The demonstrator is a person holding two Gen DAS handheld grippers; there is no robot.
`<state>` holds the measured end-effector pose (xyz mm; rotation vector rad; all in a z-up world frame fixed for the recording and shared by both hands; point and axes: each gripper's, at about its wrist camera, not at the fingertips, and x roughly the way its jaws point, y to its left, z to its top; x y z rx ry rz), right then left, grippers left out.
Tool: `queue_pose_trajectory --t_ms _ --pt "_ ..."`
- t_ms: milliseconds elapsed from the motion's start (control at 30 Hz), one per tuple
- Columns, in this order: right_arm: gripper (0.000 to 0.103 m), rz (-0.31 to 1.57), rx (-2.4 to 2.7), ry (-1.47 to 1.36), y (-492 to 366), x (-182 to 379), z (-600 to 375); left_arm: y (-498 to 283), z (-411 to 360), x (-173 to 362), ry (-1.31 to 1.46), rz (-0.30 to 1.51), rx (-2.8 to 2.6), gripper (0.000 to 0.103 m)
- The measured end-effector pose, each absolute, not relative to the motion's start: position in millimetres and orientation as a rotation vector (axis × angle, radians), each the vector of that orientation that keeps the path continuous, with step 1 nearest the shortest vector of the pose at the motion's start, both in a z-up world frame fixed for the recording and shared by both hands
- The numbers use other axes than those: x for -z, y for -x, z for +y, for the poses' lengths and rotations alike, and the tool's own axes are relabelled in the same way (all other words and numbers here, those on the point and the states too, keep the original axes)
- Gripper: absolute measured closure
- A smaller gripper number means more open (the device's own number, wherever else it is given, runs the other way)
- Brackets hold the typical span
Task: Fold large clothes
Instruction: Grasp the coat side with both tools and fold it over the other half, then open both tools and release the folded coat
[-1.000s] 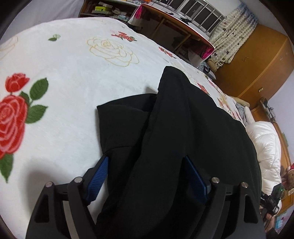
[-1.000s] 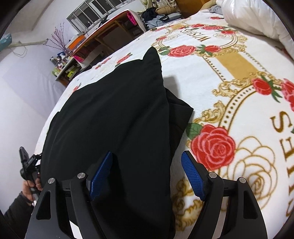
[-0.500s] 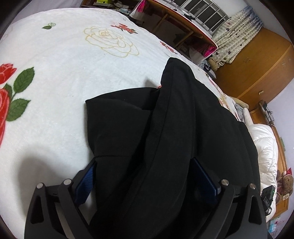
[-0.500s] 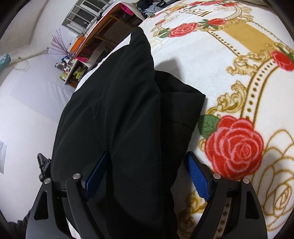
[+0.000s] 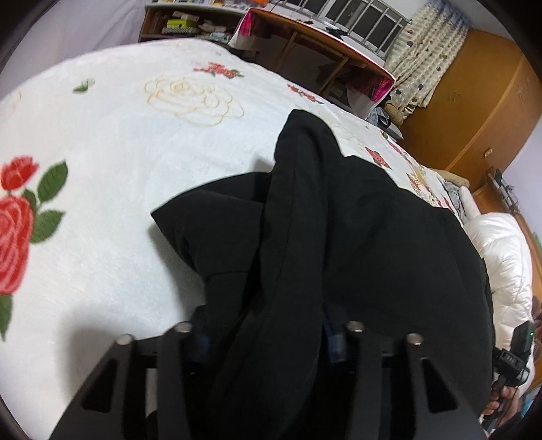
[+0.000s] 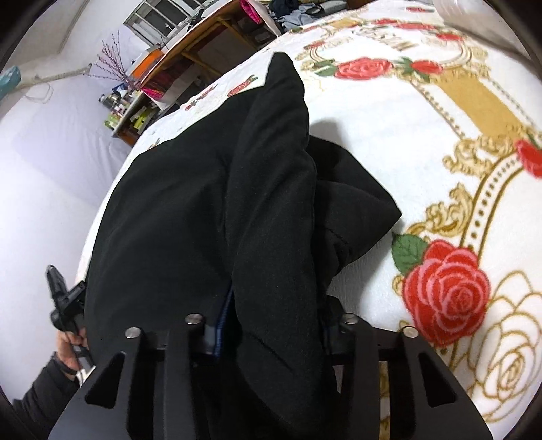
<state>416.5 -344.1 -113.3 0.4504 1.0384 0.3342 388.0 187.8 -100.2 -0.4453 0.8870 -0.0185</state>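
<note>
A large black garment [image 5: 355,237] lies on a bed with a white rose-patterned blanket [image 5: 118,152]. My left gripper [image 5: 267,335] is shut on a thick fold of the garment's near edge; the cloth hides most of its blue pads. In the right wrist view the same black garment [image 6: 220,203] spreads over the blanket [image 6: 440,118]. My right gripper [image 6: 271,328] is shut on a bunched fold of it, with a sliver of blue pad showing at the left. Each gripper shows at the edge of the other's view, held in a hand.
A wooden desk [image 5: 315,47] and a shelf of small items [image 5: 189,23] stand beyond the bed's far edge. A wooden wardrobe [image 5: 474,101] stands at the right. A white duvet [image 5: 504,264] lies at the right end of the bed.
Both grippers have closed on folds of the black garment; a second ago both were open with the cloth between the fingers.
</note>
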Motion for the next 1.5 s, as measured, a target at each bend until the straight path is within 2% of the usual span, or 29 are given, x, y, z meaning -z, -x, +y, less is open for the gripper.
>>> queue_pose_trajectory --t_ms 67,233,633,933,1233,1400,1500 --pt "0.069 1.035 -0.317 -0.427 -415 106 -341 -387 184 91 0.425 0.884 0.006 0.069" --pt "0.075 1.009 -0.300 -0.396 -407 85 -338 -381 182 67 0.403 0.865 -0.007 0.074" --pt "0.077 0.924 -0.354 -0.366 -348 12 -327 -329 183 -7 0.375 0.789 0.052 0.075" --pt "0.077 0.890 -0.380 -0.399 -259 -21 -331 -238 187 -38 0.376 0.742 0.082 0.075" --pt "0.076 0.945 -0.376 -0.423 -175 3 -337 -153 186 -6 0.395 0.783 0.080 0.075" --pt "0.074 1.038 -0.326 -0.470 -159 56 -349 -134 189 38 0.443 0.842 0.037 0.074" --pt "0.069 1.094 -0.272 -0.514 -160 86 -361 -129 194 64 0.476 0.880 -0.006 0.071"
